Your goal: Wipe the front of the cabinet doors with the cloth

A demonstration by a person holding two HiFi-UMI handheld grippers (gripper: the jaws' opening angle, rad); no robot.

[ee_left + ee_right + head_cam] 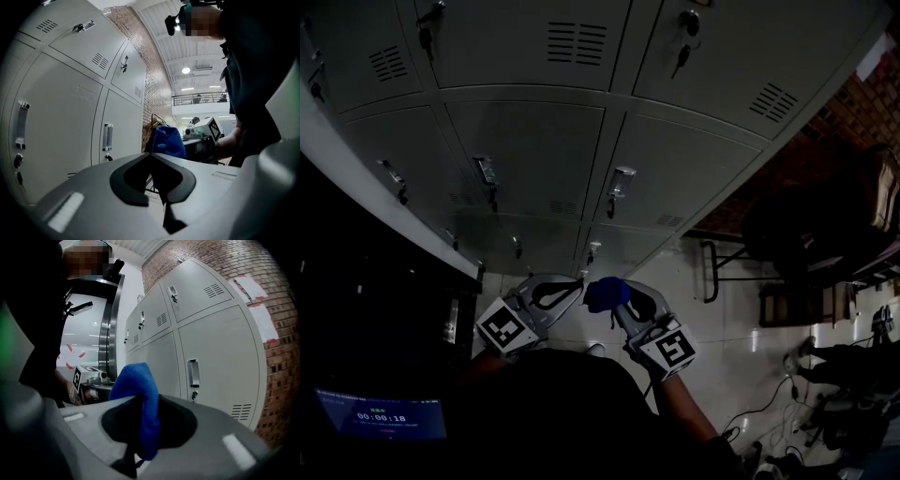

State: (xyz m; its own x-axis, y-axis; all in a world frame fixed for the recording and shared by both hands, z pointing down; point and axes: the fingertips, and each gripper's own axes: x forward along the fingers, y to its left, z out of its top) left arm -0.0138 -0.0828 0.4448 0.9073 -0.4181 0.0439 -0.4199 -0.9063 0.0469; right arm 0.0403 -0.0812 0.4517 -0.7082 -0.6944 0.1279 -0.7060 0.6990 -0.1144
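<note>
Grey metal cabinet doors [534, 150] with handles and vents fill the upper half of the head view, and also show as doors [61, 131] and doors [215, 362] in the gripper views. A blue cloth [605, 293] is pinched in my right gripper [617, 298], held low in front of the bottom row of doors without touching them. The cloth [140, 399] bulges above the right gripper's [143, 427] shut jaws. My left gripper [561, 292] sits just left of it, jaws shut with nothing between them. From the left gripper [151, 157], the cloth [168, 140] shows just beyond the tips.
Keys hang from locks in the upper doors [684, 42]. A brick wall [862, 112] adjoins the cabinets on the right, with a dark chair [797, 225] and metal frame [722, 267] below it. A lit screen [380, 412] glows at lower left. Cables lie on the floor [769, 403].
</note>
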